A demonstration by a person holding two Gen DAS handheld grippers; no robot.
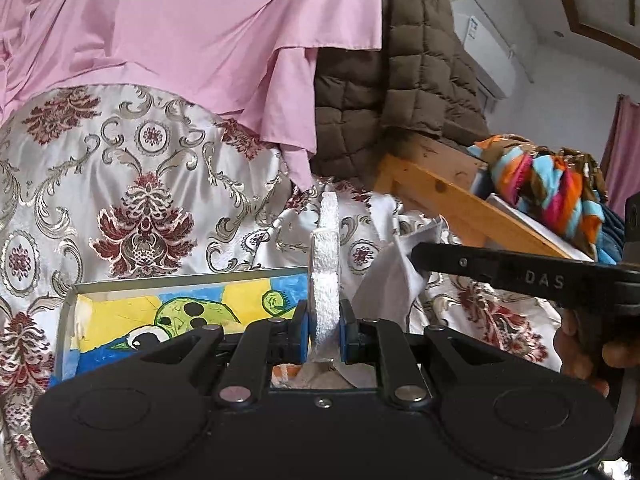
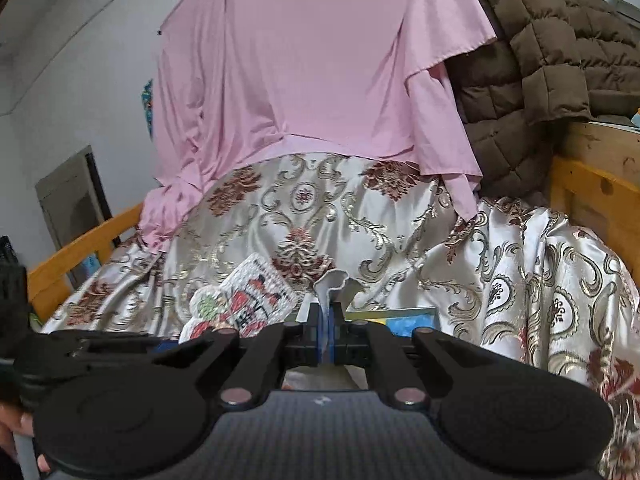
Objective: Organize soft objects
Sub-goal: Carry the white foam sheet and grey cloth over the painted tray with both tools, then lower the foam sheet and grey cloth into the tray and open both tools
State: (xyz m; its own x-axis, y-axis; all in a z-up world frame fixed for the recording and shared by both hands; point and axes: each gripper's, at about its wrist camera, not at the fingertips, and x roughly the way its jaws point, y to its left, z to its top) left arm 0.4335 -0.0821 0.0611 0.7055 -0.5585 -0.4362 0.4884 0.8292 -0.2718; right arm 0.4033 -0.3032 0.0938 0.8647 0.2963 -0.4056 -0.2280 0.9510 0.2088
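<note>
While the left gripper (image 1: 325, 330) pinches a white towel (image 1: 326, 276), the right gripper (image 2: 329, 334) at three o'clock pinches thin white cloth (image 2: 334, 284) over brocade fabric (image 2: 400, 240).

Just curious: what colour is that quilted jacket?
Brown; the quilted jacket shows best in the right wrist view.

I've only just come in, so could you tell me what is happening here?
A person holds a gripper in each hand. The left gripper is shut on a white towel; the right gripper pinches a thin white cloth. Both hover over a patterned satin bedspread, with a pink sheet draped behind.
</note>
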